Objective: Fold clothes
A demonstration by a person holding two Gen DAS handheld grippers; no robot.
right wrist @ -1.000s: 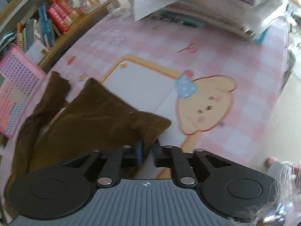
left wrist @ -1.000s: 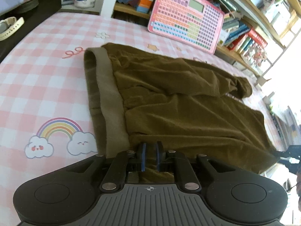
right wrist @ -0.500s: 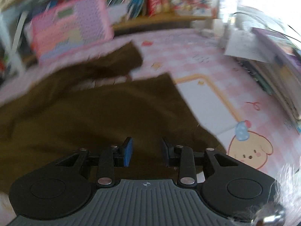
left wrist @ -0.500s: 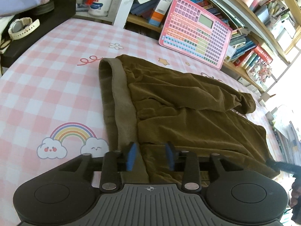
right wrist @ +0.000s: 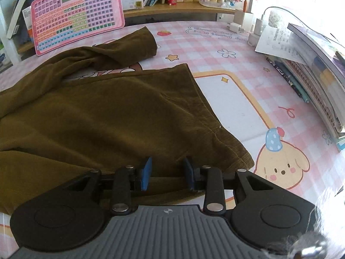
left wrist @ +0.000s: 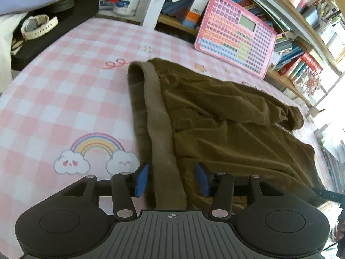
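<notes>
- Left wrist view: a second ago the left hand-held gripper (left wrist: 171, 178) had its blue pads pinched together on the waistband (left wrist: 160, 129) of the brown garment (left wrist: 226, 125); now its jaws are opening, the band running between the pads with a gap on each side, nothing pressed.
- Right wrist view: a second ago the right hand-held gripper (right wrist: 167, 173) was clamped on a corner of the cloth, seen from a rolled angle with the cartoon dog print (right wrist: 282, 164) near the middle of the picture; now the view sits level, the print lies toward 4 o'clock, and the pads stand parted over the garment's hem edge (right wrist: 217, 129), gripping nothing.
- Both hand-held grippers tilt steeply down toward the tabletop (left wrist: 54, 99), low over the cloth.
- The garment lies spread flat on the pink checked tabletop, one loose end (right wrist: 138, 41) reaching toward 12 o'clock in the right view, near the pink keypad toy (right wrist: 75, 13) leaning on the shelf.
- In the left view the rainbow print (left wrist: 97, 151) lies at 9 o'clock of the waistband, just beside it.
</notes>
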